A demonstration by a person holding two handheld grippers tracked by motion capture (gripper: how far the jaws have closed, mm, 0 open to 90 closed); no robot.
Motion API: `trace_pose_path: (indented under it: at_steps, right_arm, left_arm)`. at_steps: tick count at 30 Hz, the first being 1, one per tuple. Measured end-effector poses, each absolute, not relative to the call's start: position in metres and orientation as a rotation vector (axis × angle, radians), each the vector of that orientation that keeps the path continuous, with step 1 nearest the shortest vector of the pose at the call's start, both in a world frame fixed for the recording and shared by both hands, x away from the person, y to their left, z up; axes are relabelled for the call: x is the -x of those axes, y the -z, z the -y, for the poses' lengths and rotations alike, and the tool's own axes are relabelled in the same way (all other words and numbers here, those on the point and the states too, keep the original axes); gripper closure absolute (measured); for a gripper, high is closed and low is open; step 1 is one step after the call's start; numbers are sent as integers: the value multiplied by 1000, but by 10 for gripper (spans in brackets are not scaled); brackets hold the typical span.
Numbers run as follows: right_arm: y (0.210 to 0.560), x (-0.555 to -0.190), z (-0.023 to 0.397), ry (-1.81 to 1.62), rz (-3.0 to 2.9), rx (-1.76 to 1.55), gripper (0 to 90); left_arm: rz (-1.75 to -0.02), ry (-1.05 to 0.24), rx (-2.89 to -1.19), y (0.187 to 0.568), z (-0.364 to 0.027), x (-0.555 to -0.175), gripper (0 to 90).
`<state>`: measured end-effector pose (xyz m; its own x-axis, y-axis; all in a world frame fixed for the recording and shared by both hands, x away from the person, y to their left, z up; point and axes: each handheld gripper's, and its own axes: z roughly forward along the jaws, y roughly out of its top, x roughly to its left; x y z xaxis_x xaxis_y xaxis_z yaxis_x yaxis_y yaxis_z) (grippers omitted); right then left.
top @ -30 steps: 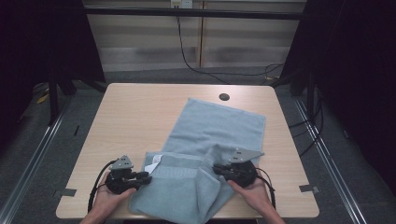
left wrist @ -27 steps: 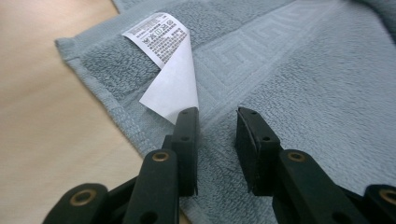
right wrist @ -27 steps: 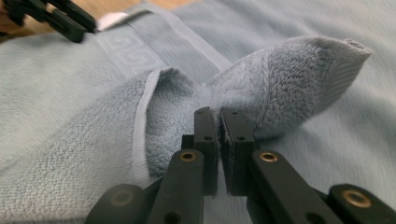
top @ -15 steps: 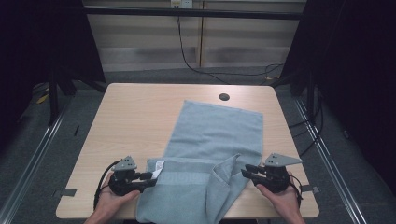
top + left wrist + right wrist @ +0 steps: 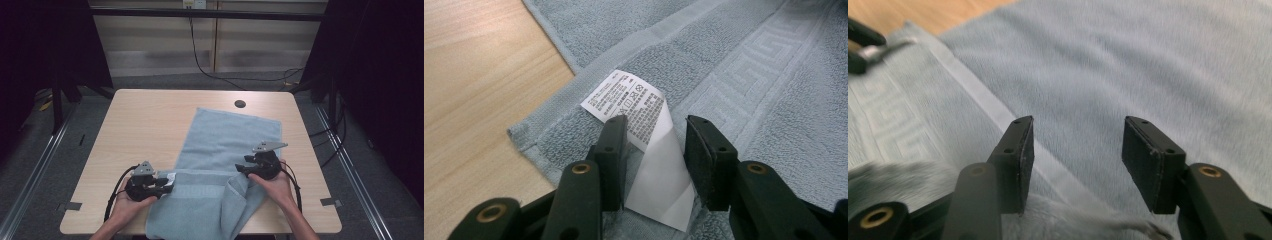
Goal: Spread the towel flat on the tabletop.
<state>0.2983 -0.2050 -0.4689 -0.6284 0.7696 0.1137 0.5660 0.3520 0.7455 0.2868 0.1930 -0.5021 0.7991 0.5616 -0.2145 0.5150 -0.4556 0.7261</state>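
A light blue towel (image 5: pixel 230 135) runs from the table's far right down to the near edge, its near end folded over and bunched at the right (image 5: pixel 242 200). My left gripper (image 5: pixel 167 182) rests at the fold's left corner. Its jaws (image 5: pixel 656 122) have just been opening and stand apart over the white care label (image 5: pixel 624 95), without pressing on it. My right gripper (image 5: pixel 242 169) hovers over the towel's right side. Its jaws (image 5: pixel 1079 122) have just opened wide, with only the towel's pile (image 5: pixel 1148 60) beneath them.
The wooden table (image 5: pixel 145 120) has bare room on its left half and a strip along the right edge. A round dark hole (image 5: pixel 240 104) sits near the far edge. Cables trail from both grippers. Dark floor and rails surround the table.
The right gripper let go of the towel's edge, swung out to the right, then came back left and farther away over the towel. The dropped edge lies bunched. The left gripper stayed put.
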Motion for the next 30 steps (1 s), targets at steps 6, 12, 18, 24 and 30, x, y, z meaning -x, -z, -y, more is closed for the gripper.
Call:
trace_pose_path:
  at_steps: [6,12,18,24,30]
  right_arm:
    - [475,-273,226,-1091,-2372,-1207,426]
    - [493,-254,244,-1025,-2408,-1240,393]
    - [499,-251,242,-1051,-2413,-1196,611]
    - [498,-261,236,-1022,-2410,-1166,801]
    - [500,-285,243,-1039,-2372,-1227,811]
  left_arm:
    - [-809,-59,-2123,503,-195,-282,604]
    - [-827,-63,-2120,502,-197,-276,604]
    - [-823,-61,-2117,498,-202,-280,520]
    - [-887,-126,-2054,490,-222,-308,443]
    - [-907,-82,-2075,504,-219,-321,390]
